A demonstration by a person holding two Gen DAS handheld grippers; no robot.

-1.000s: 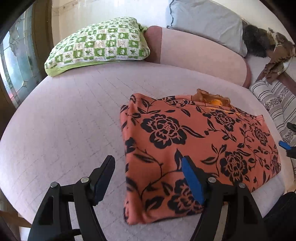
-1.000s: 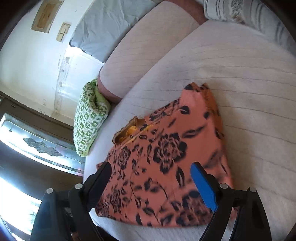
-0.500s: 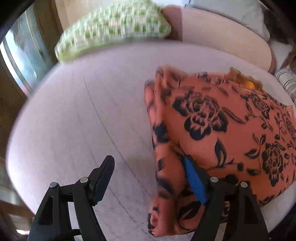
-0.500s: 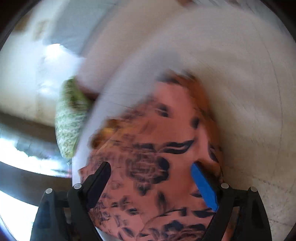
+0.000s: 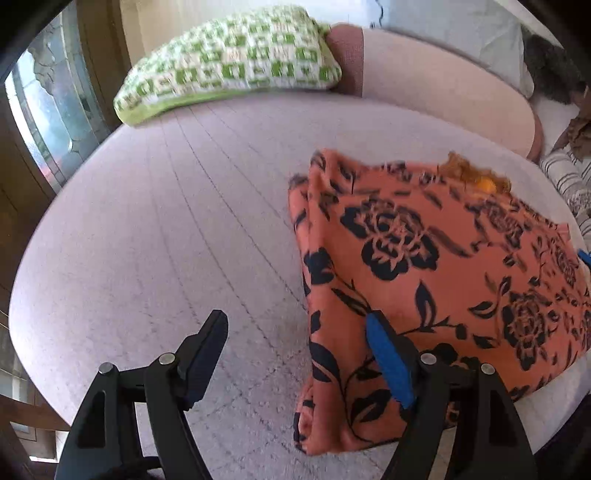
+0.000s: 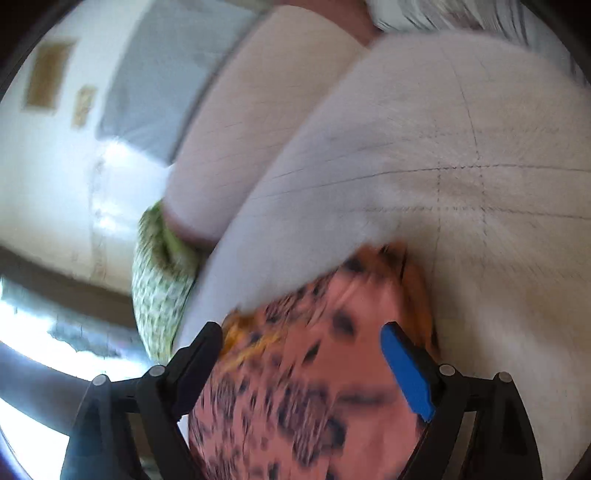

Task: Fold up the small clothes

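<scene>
An orange garment with black flowers (image 5: 424, 266) lies folded on the pale pink quilted couch seat (image 5: 177, 229). My left gripper (image 5: 295, 332) is open just above the seat at the garment's near left edge, with its blue-padded right finger (image 5: 388, 365) over the cloth and its black left finger over bare seat. In the blurred right wrist view the same garment (image 6: 314, 387) fills the space between the fingers of my open right gripper (image 6: 301, 345), which hovers over it. A blue tip of the right gripper (image 5: 585, 255) shows at the right edge of the left wrist view.
A green and white checked pillow (image 5: 229, 59) lies at the back left of the seat, against the pink backrest (image 5: 443, 85). A grey pillow (image 5: 454, 22) sits above it. A striped cloth (image 5: 569, 177) lies at the right. A window (image 5: 48, 110) is to the left.
Both grippers have moved in closer to the garment. The left one now straddles its near left edge; the right one has swung over the cloth. Both stay open.
</scene>
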